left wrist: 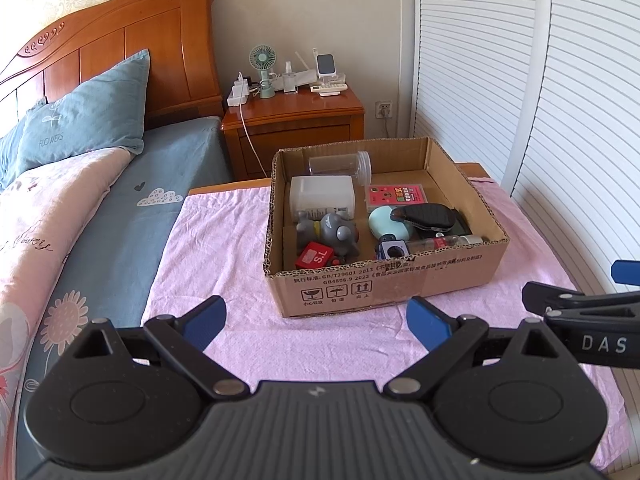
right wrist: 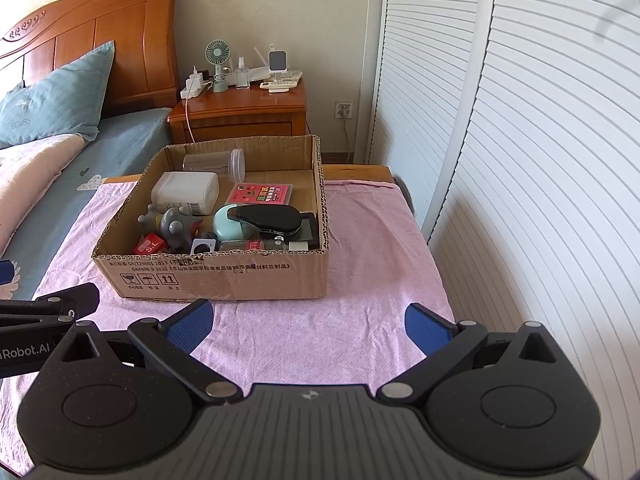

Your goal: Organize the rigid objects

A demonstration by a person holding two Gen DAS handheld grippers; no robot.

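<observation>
An open cardboard box (left wrist: pixel 384 288) (right wrist: pixel 224 276) stands on the pink cloth (left wrist: pixel 224 248) (right wrist: pixel 360 240) and holds several objects. Among them are a white container (left wrist: pixel 322 196) (right wrist: pixel 186 192), a clear jar (left wrist: pixel 340 166) (right wrist: pixel 214 162), a grey toy (left wrist: pixel 332 234) (right wrist: pixel 172 224), a red block (left wrist: pixel 314 258), a pink card (left wrist: pixel 396 194) (right wrist: pixel 260 194), a mint round case (left wrist: pixel 386 220) and a black brush (left wrist: pixel 426 216) (right wrist: pixel 272 216). My left gripper (left wrist: pixel 316 322) hovers open in front of the box, nothing between its blue pads. My right gripper (right wrist: pixel 310 326) hovers open to the box's near right, also empty.
A bed with a blue pillow (left wrist: pixel 84 116) and floral quilt (left wrist: pixel 52 208) lies to the left. A wooden nightstand (left wrist: pixel 296 120) with a small fan (left wrist: pixel 262 60) stands behind the box. White louvred doors (right wrist: pixel 520 160) run along the right.
</observation>
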